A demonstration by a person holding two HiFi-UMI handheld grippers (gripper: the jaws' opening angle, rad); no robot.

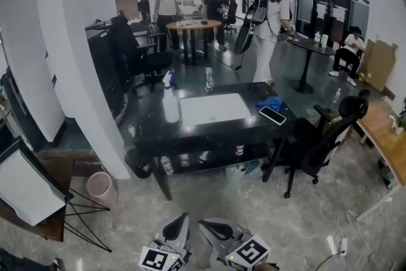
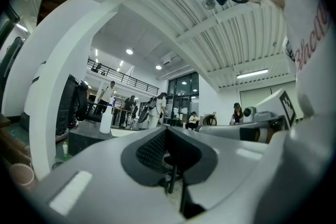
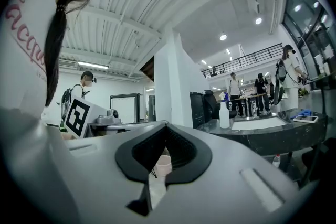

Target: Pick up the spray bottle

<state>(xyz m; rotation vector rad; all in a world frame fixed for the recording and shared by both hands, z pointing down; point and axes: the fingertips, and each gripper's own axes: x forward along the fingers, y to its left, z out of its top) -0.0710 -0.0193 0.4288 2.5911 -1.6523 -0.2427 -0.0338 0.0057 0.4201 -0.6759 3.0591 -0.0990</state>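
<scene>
One spray bottle (image 1: 170, 101), white with a blue trigger head, stands upright on the left part of the dark table (image 1: 152, 133), just beside the left side of a white mat (image 1: 214, 109) that lies flat across the middle. A clear water bottle (image 1: 209, 79) stands at the far edge of the table, beyond the mat. Toward the right edge a phone (image 1: 273, 115) lies flat, with a blue cloth (image 1: 271, 102) just behind it. Off the near right corner of the table stands a black office chair (image 1: 317, 143), and on the floor off its near left corner sits a pink bin (image 1: 101, 187).

Both tools hang low over the floor, well apart from the table and the spray bottle. The left hand-held gripper (image 1: 184, 218) has its jaws pressed together at the tips with nothing between them, and the right hand-held gripper (image 1: 204, 223) likewise has its tips pressed together on nothing. In the left gripper view the spray bottle (image 2: 106, 119) shows far off to the left of the jaws; in the right gripper view it (image 3: 224, 115) stands far off to the right.
</scene>
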